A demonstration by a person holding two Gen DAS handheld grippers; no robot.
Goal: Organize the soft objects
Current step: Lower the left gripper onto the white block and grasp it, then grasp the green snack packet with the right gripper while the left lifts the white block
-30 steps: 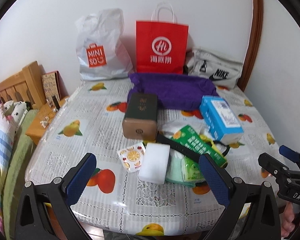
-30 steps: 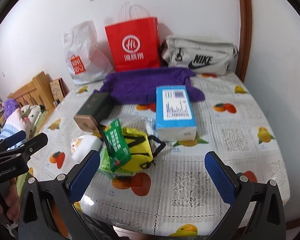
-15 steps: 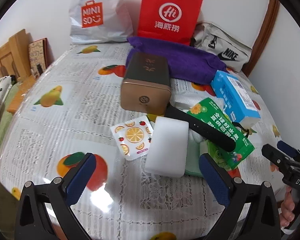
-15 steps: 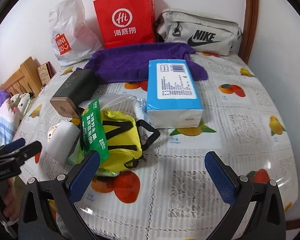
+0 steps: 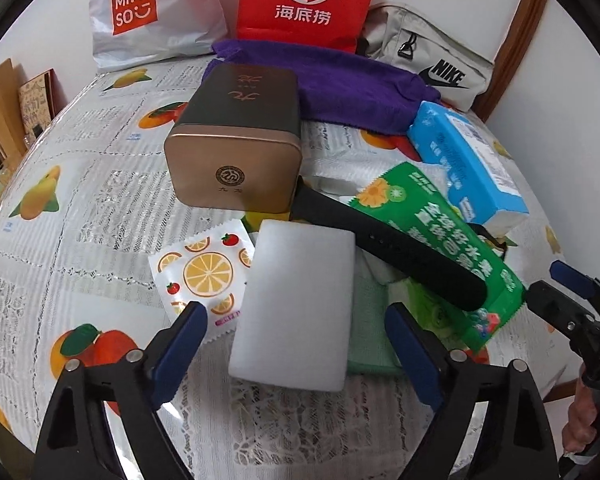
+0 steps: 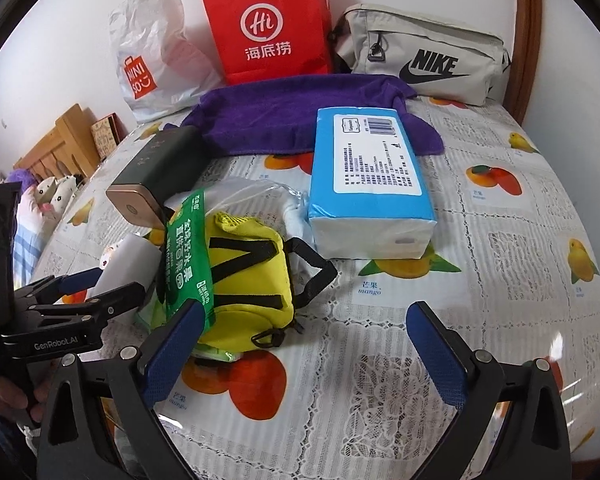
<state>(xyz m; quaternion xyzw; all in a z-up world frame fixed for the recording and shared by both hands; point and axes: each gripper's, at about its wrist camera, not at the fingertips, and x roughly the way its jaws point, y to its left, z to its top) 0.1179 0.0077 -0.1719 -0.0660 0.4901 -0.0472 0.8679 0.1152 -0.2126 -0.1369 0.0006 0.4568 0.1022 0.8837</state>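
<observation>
On the desk [image 5: 100, 184] with its fruit-print cover, the left claw [image 5: 296, 332] hangs over the near end of the white sponge block [image 5: 300, 304], its jaws closing with the block between them and not yet pressed, a lemon-print sachet [image 5: 200, 272] just left of the block and a brown tin [image 5: 240, 144] behind it. To the right lie a green packet [image 5: 440, 240] and a black strap [image 5: 388, 248] over the pile, then a blue tissue pack [image 6: 372, 176]. The right claw [image 6: 312, 336] stands wide apart and empty, its left pad beside the yellow pouch [image 6: 248, 276], a purple towel [image 6: 300, 116] behind.
</observation>
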